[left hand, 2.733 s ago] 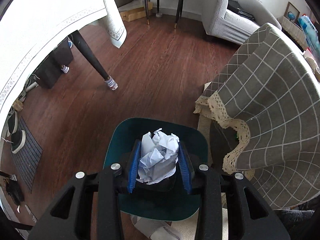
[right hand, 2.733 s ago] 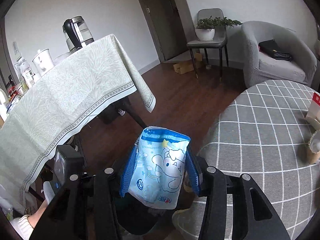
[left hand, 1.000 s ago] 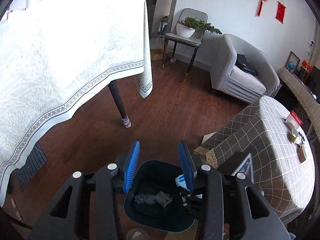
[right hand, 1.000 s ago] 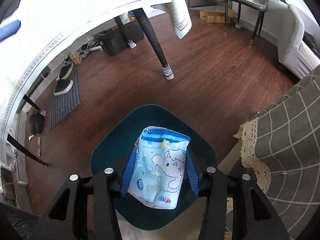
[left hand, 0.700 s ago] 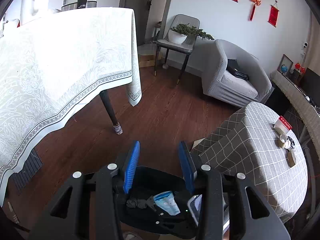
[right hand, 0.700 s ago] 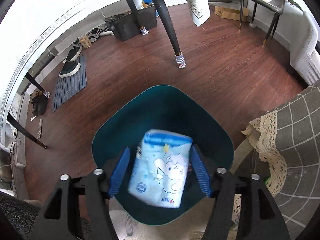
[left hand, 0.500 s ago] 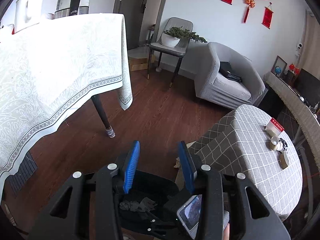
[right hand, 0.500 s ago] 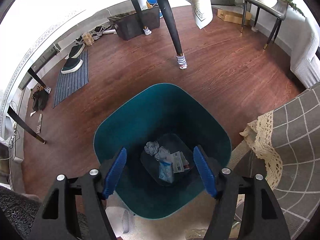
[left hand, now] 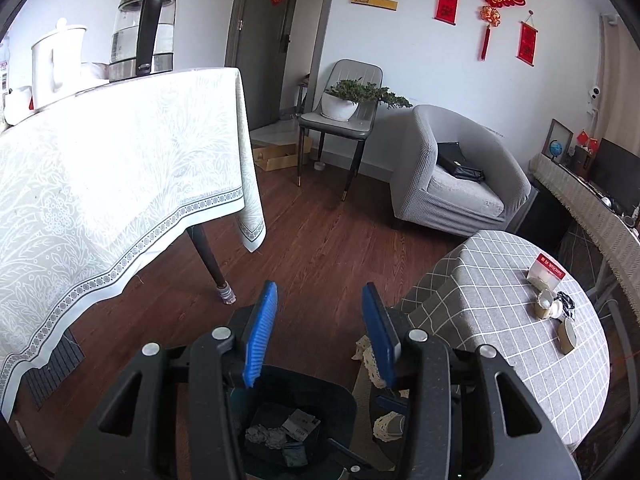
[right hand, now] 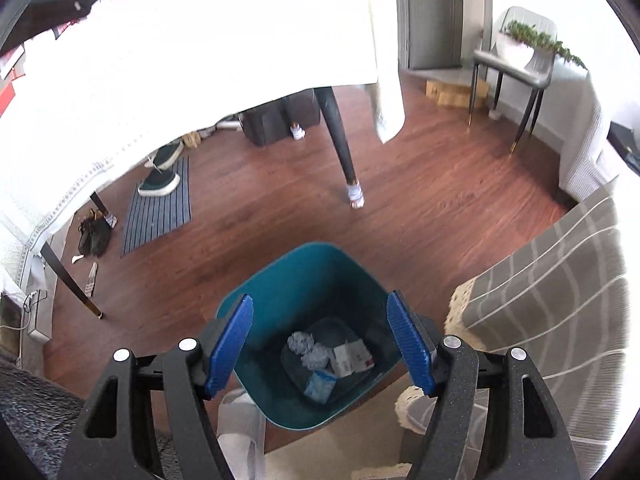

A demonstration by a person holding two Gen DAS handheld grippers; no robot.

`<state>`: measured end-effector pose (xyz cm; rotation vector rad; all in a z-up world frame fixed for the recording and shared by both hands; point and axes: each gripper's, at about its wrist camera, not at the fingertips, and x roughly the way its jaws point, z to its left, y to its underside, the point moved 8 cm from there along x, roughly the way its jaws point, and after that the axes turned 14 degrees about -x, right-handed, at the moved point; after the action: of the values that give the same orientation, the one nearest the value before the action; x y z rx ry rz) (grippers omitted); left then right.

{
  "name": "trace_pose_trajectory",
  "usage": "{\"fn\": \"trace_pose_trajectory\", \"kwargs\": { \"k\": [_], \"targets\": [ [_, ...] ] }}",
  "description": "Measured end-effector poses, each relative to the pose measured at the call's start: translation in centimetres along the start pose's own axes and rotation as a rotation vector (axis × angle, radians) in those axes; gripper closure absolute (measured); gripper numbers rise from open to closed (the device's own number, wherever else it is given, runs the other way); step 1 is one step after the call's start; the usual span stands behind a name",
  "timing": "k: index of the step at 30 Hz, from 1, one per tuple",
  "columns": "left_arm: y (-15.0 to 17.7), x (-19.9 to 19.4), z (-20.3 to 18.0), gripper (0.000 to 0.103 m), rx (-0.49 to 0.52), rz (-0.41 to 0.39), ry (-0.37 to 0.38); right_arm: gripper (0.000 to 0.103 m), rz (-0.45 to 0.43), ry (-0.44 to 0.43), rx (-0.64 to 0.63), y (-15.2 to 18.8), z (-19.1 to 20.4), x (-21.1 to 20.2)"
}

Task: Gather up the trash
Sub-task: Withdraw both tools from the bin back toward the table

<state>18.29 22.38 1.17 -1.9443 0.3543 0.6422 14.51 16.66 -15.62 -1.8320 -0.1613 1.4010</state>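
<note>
A teal trash bin (right hand: pixel 280 280) stands on the wood floor below my right gripper (right hand: pixel 320 340), which is open and empty above it. Inside lie crumpled paper balls (right hand: pixel 302 342), a blue snack packet (right hand: pixel 320 386) and a white card box (right hand: pixel 350 356). My left gripper (left hand: pixel 318 332) is open and empty, held higher and pointing across the room. The bin (left hand: pixel 340 396) shows at the bottom of the left wrist view with trash (left hand: pixel 280 436) inside. On the round checked table (left hand: pixel 500 320) lie a cup (left hand: pixel 566 334), crumpled bits (left hand: pixel 550 306) and a red-topped box (left hand: pixel 546 272).
A dining table with a pale cloth (left hand: pixel 100 200) stands at left, carrying a kettle (left hand: pixel 144 32) and white jug (left hand: pixel 54 66); its dark leg (right hand: pixel 340 140) is beyond the bin. A grey armchair (left hand: pixel 452 172) and a chair with a plant (left hand: pixel 348 112) stand at the back. Shoes and a mat (right hand: pixel 160 196) lie under the table.
My left gripper dropped the paper ball in the bin, then rose and tilted up. My right gripper opened over the bin and the blue packet fell in.
</note>
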Motion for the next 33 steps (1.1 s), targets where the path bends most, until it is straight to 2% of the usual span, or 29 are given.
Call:
{"fn": "trace_pose_trajectory", "kwargs": {
  "k": [4, 6, 8, 15, 21, 28, 33],
  "targets": [
    [-0.4, -0.5, -1.1, 0.054, -0.001, -0.023, 0.027, 0.034, -0.058, 0.043, -0.004, -0.9, -1.4, -3.0],
    [-0.4, -0.7, -1.9, 0.049, 0.008, -0.036, 0.037, 0.036, -0.076, 0.052, 0.002, -0.9, -2.2, -4.4],
    [-0.2, -0.7, -2.8, 0.045, 0.022, -0.039, 0.054, 0.036, -0.088, 0.066, 0.001, -0.9, -3.1, -5.5],
    [1.0, -0.3, -6.8, 0.042, 0.049, -0.026, 0.112, 0.036, -0.118, 0.131, 0.031, 0.0, -6.5, -9.7],
    [2.6, 0.4, -10.5, 0.032, 0.077, -0.009, 0.161, 0.036, -0.134, 0.225, 0.090, 2.2, -11.1, -14.0],
    [5.5, 1.8, -15.6, 0.029, 0.131, 0.044, 0.222, 0.036, -0.150, 0.340, 0.178, 5.6, -17.0, -19.6],
    [7.6, 2.7, -19.3, 0.021, 0.165, 0.078, 0.262, 0.036, -0.153, 0.402, 0.246, 8.9, -21.0, -23.3]
  ]
}}
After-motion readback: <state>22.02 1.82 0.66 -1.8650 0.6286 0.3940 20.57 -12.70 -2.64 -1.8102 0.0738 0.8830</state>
